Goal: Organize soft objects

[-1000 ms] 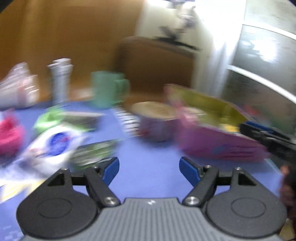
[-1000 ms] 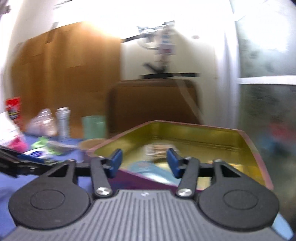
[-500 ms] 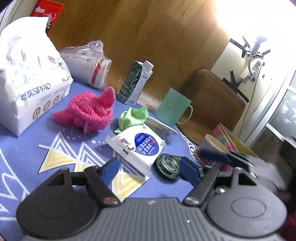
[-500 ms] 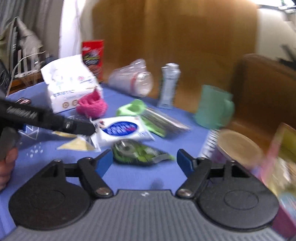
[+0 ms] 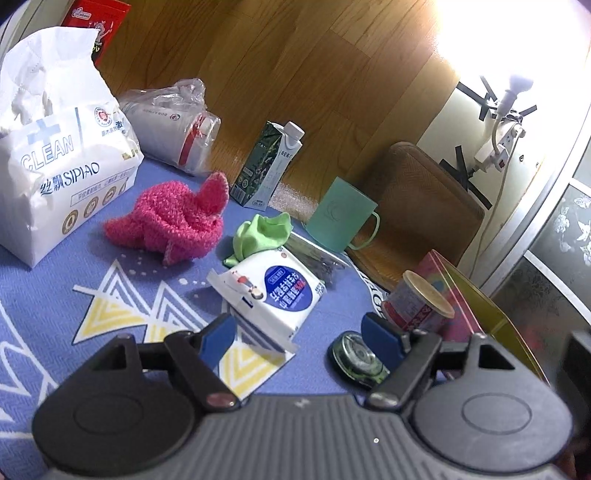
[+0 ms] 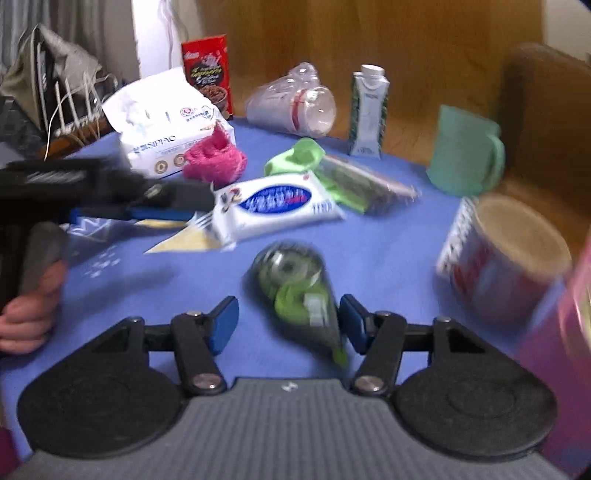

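A white and blue wet-wipes pack (image 5: 269, 295) lies on the blue tablecloth (image 5: 74, 288). Its near corner sits between the fingers of my left gripper (image 5: 299, 338), whose jaws are opening and do not touch it. Behind it lie a pink knitted piece (image 5: 173, 225), a green cloth (image 5: 262, 232) and a big white tissue pack (image 5: 55, 158). My right gripper (image 6: 288, 323) is low over the cloth, jaws closing, with a green correction-tape dispenser (image 6: 295, 288) between the pads; the left pad is clear of it. In the right wrist view the left gripper (image 6: 201, 208) reaches the wipes pack (image 6: 273, 206).
A mint mug (image 5: 343, 218), a drink carton (image 5: 269, 166), bagged plastic cups (image 5: 173, 122) and a red box (image 5: 99, 22) stand at the back. A paper tub (image 5: 417, 306) and a pink tin with gold inside (image 5: 480, 314) are at the right. A hand (image 6: 26, 317) holds the left gripper.
Both grippers swung left from the pink tin to the items on the cloth. The left then held still with its jaws wider; the right came closer, over the tape dispenser.
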Demonstrator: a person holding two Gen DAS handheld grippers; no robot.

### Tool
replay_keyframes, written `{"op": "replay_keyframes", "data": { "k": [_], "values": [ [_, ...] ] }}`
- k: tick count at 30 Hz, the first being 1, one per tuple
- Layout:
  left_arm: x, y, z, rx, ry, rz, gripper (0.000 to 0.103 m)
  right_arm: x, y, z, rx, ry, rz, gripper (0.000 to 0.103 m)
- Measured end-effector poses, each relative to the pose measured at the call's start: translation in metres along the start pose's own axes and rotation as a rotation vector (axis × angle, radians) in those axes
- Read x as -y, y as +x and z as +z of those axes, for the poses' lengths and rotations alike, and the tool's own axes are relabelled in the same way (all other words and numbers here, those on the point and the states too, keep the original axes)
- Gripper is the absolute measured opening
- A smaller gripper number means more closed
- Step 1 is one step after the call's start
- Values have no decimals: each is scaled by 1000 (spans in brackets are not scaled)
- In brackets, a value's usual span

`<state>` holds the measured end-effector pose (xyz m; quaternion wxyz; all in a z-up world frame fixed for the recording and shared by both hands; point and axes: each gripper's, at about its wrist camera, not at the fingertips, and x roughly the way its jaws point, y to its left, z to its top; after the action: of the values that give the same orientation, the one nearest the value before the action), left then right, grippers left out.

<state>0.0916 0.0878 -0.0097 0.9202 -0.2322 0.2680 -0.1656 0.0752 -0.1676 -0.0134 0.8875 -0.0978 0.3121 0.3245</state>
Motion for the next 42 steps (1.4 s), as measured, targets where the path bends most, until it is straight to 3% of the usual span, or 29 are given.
{"op": "replay_keyframes", "data": {
  "k": [6, 9, 15, 17, 19, 20, 22, 23, 27, 34, 42],
  "values": [
    [11, 0, -3, -15, 50, -10, 80, -20, -26, -26, 66, -74, -76, 71],
    [21, 0, -6, -25, 80, -11, 82, -9, -21, -16, 62, -50, -97, 73],
    [46, 17, -10, -133, 46, -72, 82, 7, 10, 3, 48, 1, -63, 72],
    [54, 31, -12, -199, 40, -55, 82, 3, 15, 1, 41, 3, -50, 60],
    [61, 38, -17, -205, 52, -40, 78, 0, 12, -1, 52, 8, -29, 36],
    [65, 40, -18, -212, 60, -45, 73, -1, 10, -2, 52, 19, -31, 38],
    [72, 41, -21, -217, 69, -40, 59, -6, 3, -8, 73, 9, -78, 37],
    [75, 41, -22, -222, 70, -52, 58, -8, -1, -11, 87, 6, -102, 37],
    [93, 38, -17, -224, 67, -135, 57, -6, -32, -21, 188, 32, -161, 37],
    [170, 58, 2, -197, 219, -242, 58, 11, -81, -21, 352, 29, -360, 37],
    [241, 116, -2, -228, 359, -307, 58, 67, -106, -25, 395, 158, -505, 37]
  ]
}}
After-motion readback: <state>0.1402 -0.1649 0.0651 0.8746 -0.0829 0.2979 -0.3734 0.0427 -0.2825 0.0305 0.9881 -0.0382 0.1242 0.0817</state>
